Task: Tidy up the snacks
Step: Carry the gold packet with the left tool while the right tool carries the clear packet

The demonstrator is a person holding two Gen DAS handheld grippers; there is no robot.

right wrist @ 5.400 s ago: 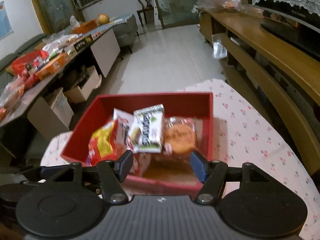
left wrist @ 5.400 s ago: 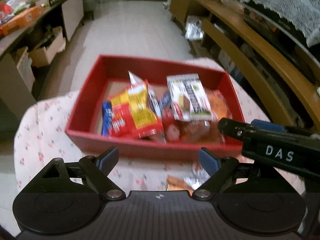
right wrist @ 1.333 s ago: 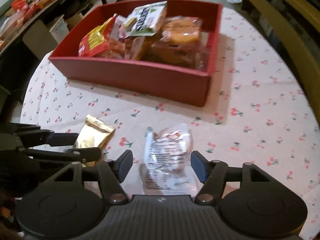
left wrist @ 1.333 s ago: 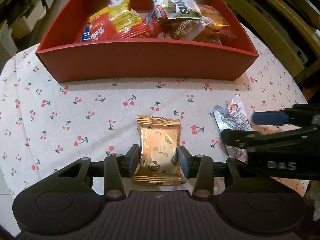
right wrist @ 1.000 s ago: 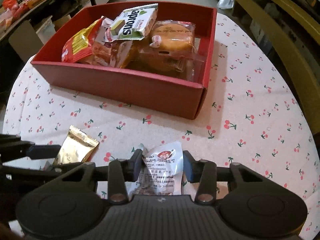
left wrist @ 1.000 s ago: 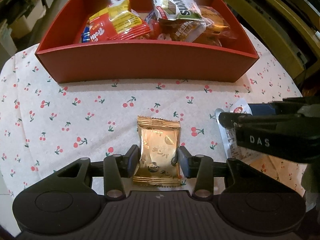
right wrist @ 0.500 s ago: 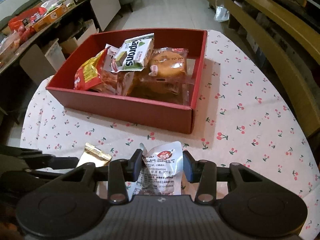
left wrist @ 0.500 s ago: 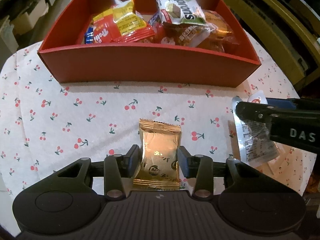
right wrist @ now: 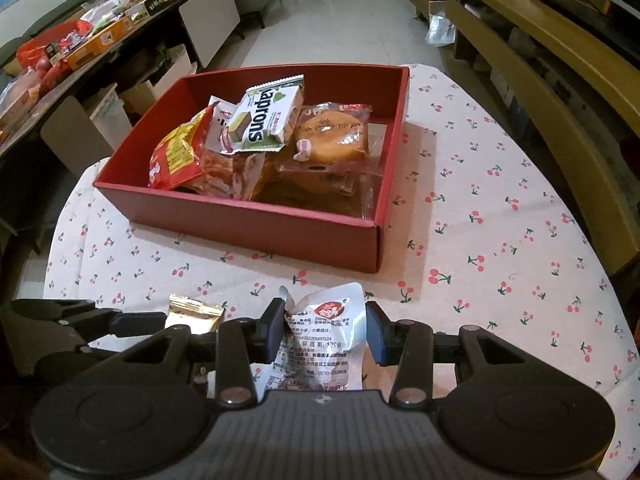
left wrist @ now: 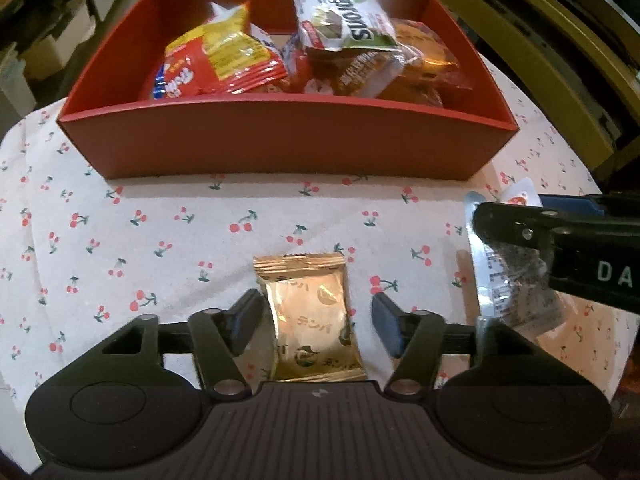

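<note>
Left gripper [left wrist: 316,318]: jaws have just been opening, now spread with clear gaps on both sides of the gold packet [left wrist: 310,320]. The packet lies flat on the cherry-print worktop [left wrist: 160,232], between the jaws but not pressed by either pad, well short of the red box [left wrist: 288,148] front wall.

Right gripper [right wrist: 325,330]: jaws pinching the white sealed pouch [right wrist: 324,334]; both pads touch its sides and the pouch crumples between them. Its top edge sticks up past the fingertips, toward the red box near corner. In the left wrist view the same pouch hangs under the right gripper's arm, right of the gold packet and apart from it.

Red box sits on the worktop, holding a red-yellow bag [left wrist: 220,64], a green-white wafer pack [right wrist: 266,118] on top of the pile and wrapped cakes [right wrist: 332,138] on its right side.
</note>
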